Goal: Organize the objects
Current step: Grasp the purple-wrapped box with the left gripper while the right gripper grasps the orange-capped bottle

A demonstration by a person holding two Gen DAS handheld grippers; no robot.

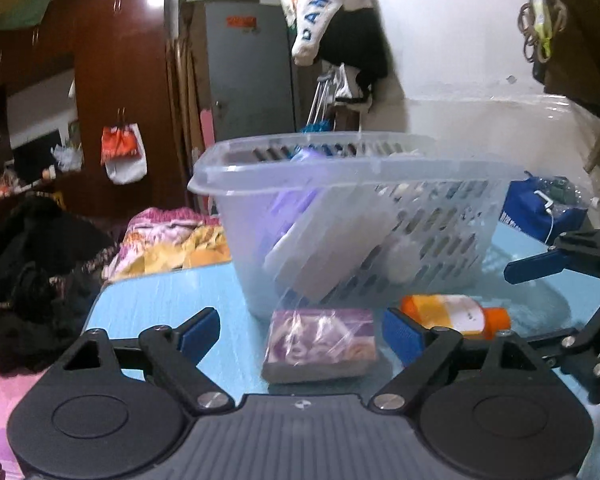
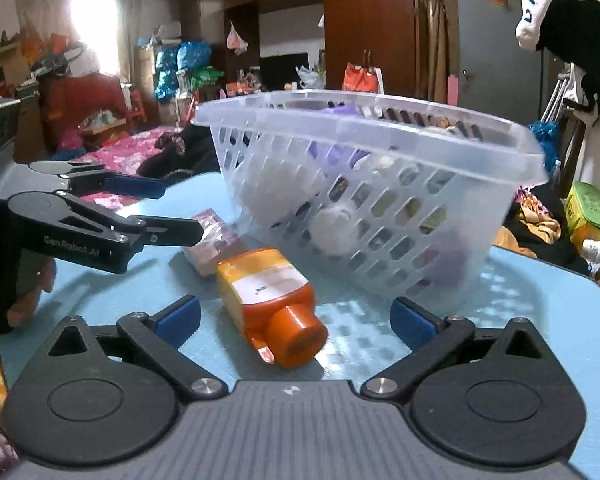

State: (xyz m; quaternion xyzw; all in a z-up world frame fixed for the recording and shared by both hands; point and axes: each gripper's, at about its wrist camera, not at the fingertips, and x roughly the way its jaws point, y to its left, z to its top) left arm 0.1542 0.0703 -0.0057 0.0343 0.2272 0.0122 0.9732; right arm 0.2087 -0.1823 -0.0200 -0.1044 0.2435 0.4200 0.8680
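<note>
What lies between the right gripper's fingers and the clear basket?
In the right wrist view, an orange bottle lies on its side on the blue table, cap toward the open right gripper, just before the basket.

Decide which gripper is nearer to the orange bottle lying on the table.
Right. The right gripper has the orange bottle lying between its open fingers, cap towards it. The left gripper faces the purple packet; the bottle lies just beyond its right finger.

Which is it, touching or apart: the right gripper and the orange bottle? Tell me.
Apart. The right wrist view shows the right gripper open, with blue table visible between each fingertip and the orange bottle.
</note>
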